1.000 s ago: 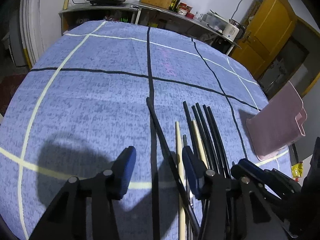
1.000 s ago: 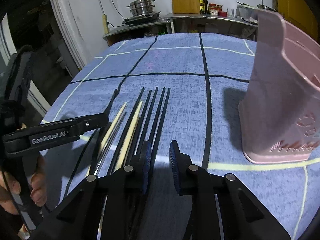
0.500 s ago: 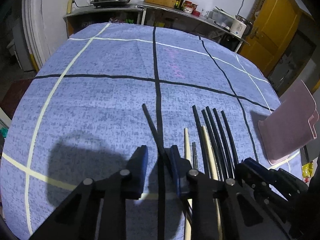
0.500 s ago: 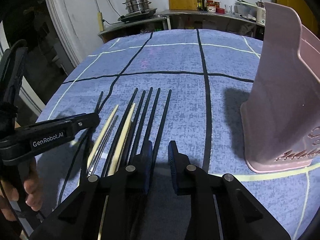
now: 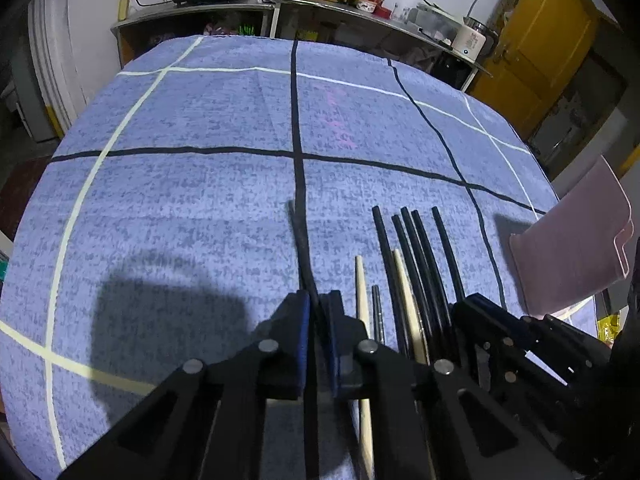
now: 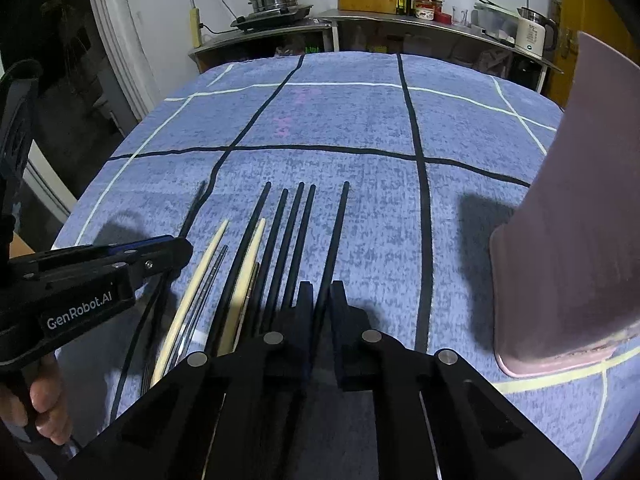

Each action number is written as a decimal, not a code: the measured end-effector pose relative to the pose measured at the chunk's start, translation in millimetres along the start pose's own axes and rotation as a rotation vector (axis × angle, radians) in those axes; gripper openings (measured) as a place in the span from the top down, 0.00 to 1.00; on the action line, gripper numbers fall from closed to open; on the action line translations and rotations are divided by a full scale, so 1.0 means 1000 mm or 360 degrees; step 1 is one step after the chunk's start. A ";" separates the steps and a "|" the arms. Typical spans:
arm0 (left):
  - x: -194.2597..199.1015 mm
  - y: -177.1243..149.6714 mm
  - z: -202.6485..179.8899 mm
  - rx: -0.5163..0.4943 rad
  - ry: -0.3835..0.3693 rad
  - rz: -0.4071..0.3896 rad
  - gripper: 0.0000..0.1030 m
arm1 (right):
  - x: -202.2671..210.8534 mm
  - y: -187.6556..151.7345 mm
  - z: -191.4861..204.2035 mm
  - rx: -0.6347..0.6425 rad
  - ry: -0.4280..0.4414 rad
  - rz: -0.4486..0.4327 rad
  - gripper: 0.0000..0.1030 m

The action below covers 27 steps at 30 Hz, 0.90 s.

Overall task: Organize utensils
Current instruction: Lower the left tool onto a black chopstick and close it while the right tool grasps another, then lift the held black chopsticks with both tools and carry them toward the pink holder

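risk 1: I have each gripper pinching a single black chopstick near its near end, so the long far ends may droop or swing on a lift and rake the row beside them.
risk 2: right gripper (image 6: 320,300) sits tight against the next black chopsticks (image 6: 296,232); a sideways pull could drag one along or scatter the row.
risk 3: thin round sticks can roll or slip out of flat pads if I tilt too fast toward the pink holder (image 6: 568,240).
risk 4: my two grippers are close together over the same row; crossing paths could knock them into each other.
left fingers: left gripper (image 5: 318,308) jaws have just been closing and are now pressed almost together on the leftmost black chopstick (image 5: 300,248), which lies apart from the others along a black line of the cloth.
right fingers: jaws have just been closing and are now nearly together, pinching the rightmost black chopstick (image 6: 338,224) of the row.
utensils: black chopsticks, two pale wooden chopsticks (image 6: 208,264) and a thin metal one (image 6: 216,268) lie side by side on the blue checked tablecloth (image 6: 360,120), tips pointing away from me.
holder: pink, upright on the cloth, well to the right of the row; looks empty from here, inside not fully visible.
hand: a person's hand (image 6: 44,404) grips the left tool's handle at the left edge of the right wrist view.
stage: I judge both picks just made, nothing lifted yet.
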State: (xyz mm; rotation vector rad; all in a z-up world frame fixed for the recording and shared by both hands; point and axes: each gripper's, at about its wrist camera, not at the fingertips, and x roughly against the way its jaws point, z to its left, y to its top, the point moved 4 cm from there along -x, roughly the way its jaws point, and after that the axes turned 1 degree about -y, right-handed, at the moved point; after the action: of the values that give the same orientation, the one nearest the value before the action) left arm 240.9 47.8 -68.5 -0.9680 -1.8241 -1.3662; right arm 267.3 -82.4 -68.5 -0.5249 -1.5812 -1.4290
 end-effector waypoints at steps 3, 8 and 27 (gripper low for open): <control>0.000 0.000 0.000 0.0007 -0.0030 -0.0002 0.95 | 0.001 0.001 0.000 -0.0009 0.0019 -0.0001 0.93; 0.009 0.000 -0.001 0.0017 -0.0092 -0.0021 0.95 | 0.015 0.002 0.000 -0.0019 0.0049 -0.0045 0.94; 0.135 -0.002 -0.022 -0.0161 -0.0269 -0.0279 0.95 | 0.136 -0.003 -0.010 -0.0085 0.0162 -0.0364 0.94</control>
State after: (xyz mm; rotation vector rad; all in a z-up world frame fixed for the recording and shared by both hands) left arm 171.1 49.4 49.4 -1.0216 -2.0223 -1.5351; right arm 200.9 -127.2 42.2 -0.3034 -1.5630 -1.6458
